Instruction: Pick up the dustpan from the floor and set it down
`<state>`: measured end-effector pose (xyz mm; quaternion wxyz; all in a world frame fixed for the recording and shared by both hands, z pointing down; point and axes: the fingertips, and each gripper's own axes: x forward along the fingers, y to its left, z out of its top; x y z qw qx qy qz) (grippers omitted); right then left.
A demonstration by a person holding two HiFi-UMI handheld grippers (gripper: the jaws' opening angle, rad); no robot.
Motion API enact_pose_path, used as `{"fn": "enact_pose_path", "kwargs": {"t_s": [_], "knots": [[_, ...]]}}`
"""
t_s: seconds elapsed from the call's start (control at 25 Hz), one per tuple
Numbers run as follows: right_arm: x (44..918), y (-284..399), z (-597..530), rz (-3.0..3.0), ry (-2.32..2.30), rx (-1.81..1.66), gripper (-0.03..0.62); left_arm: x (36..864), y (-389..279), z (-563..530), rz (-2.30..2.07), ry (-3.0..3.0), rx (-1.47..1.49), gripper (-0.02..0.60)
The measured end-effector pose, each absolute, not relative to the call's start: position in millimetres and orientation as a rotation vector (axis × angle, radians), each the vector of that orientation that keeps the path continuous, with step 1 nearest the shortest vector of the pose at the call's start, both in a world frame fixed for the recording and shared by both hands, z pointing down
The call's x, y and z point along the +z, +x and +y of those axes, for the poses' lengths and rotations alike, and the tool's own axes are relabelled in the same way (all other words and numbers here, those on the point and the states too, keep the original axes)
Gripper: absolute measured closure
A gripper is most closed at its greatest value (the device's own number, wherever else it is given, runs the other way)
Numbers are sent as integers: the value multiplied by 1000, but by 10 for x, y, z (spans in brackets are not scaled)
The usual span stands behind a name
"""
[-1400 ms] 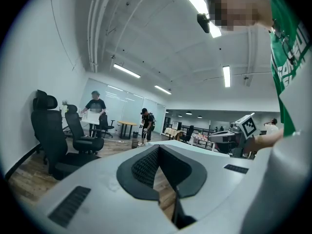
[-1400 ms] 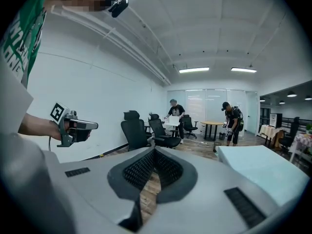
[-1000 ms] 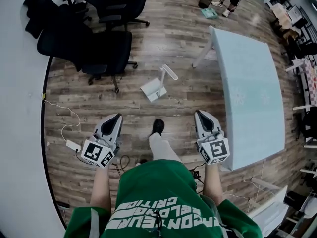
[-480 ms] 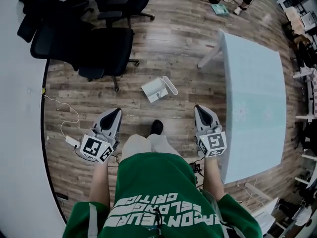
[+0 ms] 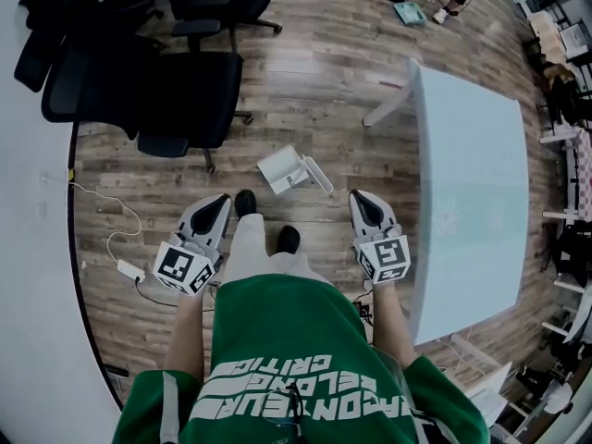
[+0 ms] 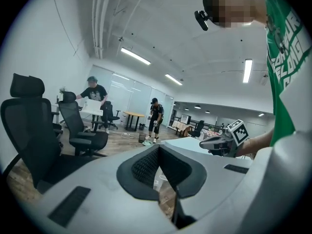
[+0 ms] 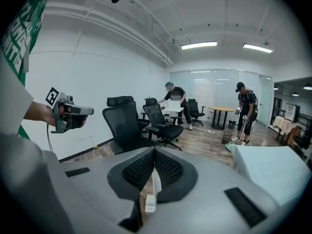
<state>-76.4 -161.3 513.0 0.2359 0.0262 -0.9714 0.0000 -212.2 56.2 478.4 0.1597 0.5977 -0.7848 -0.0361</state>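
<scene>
White dustpan noted flat on the wood floor, just ahead of the shoes, ungrasped.
Held left fingers and right fingers both closed and empty, one on each side of the legs, pointed forward and a little down, tips short of the dustpan and apart from it. Judged best: crouch first, open the right fingers before reaching, take the long handle part at the dustpan's right edge rather than the flat tray, close firmly, lift level. Noted pale counter off to the right and black chairs off to the left, both apart from the dustpan.
</scene>
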Motion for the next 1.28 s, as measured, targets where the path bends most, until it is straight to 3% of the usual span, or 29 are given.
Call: {"fn": "enact_pose_path", "kwargs": {"t_s": [0.28,0.72,0.8,0.92,1.28], "knots": [[5403,-1123,-1670,-2573,118,21,586,4894,-2525,174,-2103,1842,-90,580],[6238,-1534,-1658,-2330,66,6,583,5256,-2596,-98,-1900,1949,-79,580],[6434,-1578,-1643,-2270,33,18,553,5308,-2594,-111,-1874,1957,-87,580],[6716,-1626,-1629,-2173,-9,24,454,5367,-2596,-117,-1850,1964,-100,580],[7429,-1802,-1630,-1954,-80,-17,382,5495,-2749,-103,-1792,1985,-99,580]]}}
